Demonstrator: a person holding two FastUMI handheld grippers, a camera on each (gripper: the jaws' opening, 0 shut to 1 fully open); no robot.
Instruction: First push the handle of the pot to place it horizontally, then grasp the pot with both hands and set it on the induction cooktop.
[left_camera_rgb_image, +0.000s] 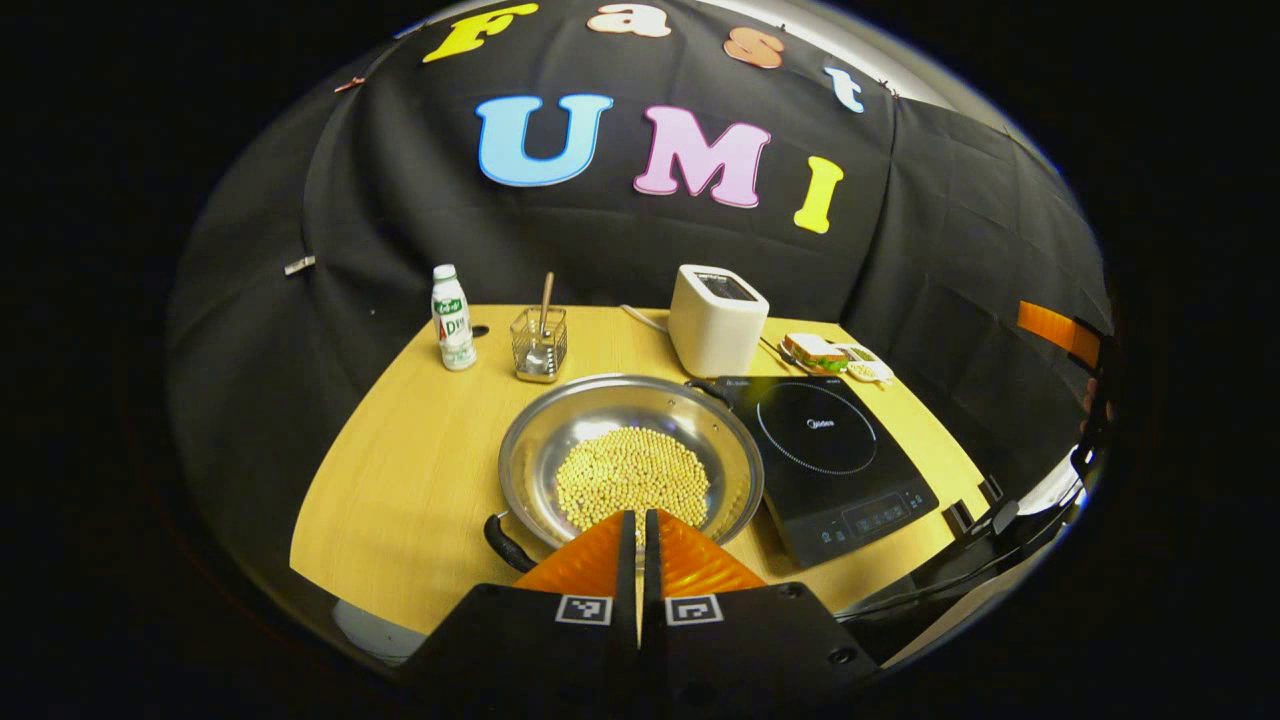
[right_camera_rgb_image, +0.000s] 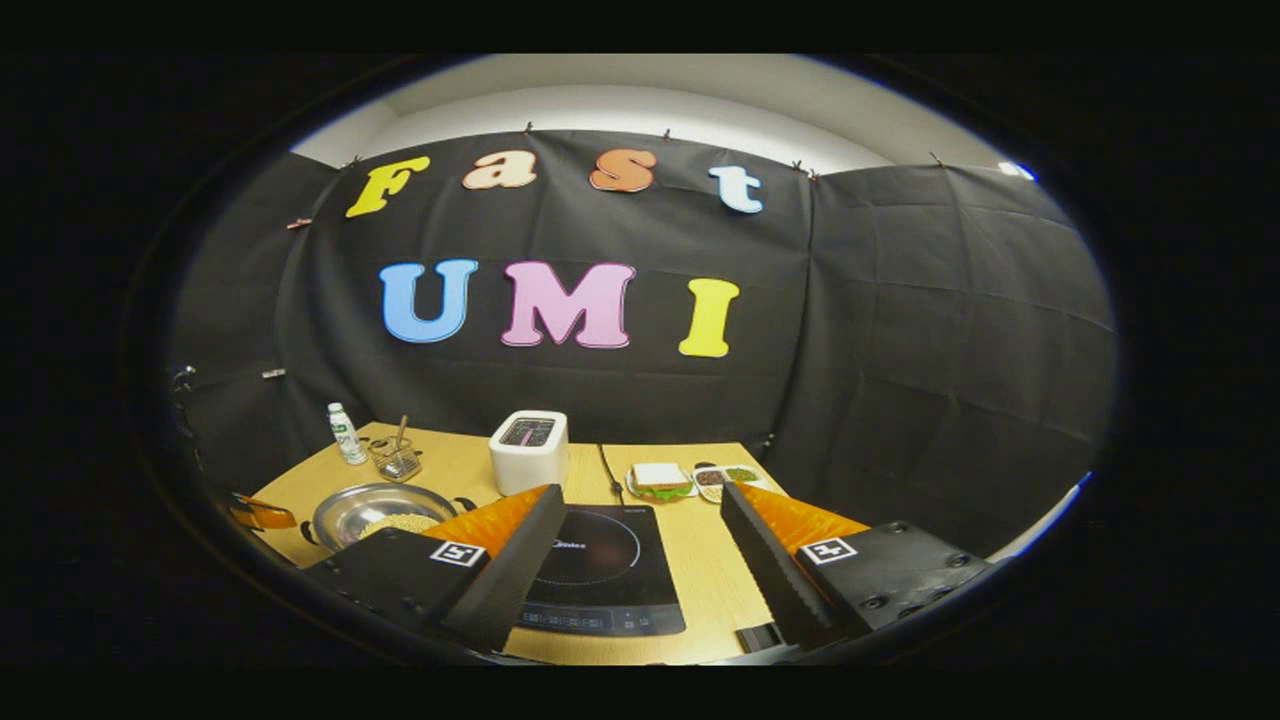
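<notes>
Here the steel pot (left_camera_rgb_image: 628, 462) of beans sits on the table just left of the induction cooktop (left_camera_rgb_image: 830, 450), its handles lying diagonally, near handle (left_camera_rgb_image: 505, 543) just left of the closed left gripper (left_camera_rgb_image: 640, 535), while the wide-open right gripper (right_camera_rgb_image: 640, 535) hangs farther off over the cooktop

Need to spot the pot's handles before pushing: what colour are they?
Black, against the silver pot; the near handle shows best in the left gripper view.

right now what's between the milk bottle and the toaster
A wire mesh holder with a utensil stands between the milk bottle and the toaster, seen in the left gripper view.
</notes>
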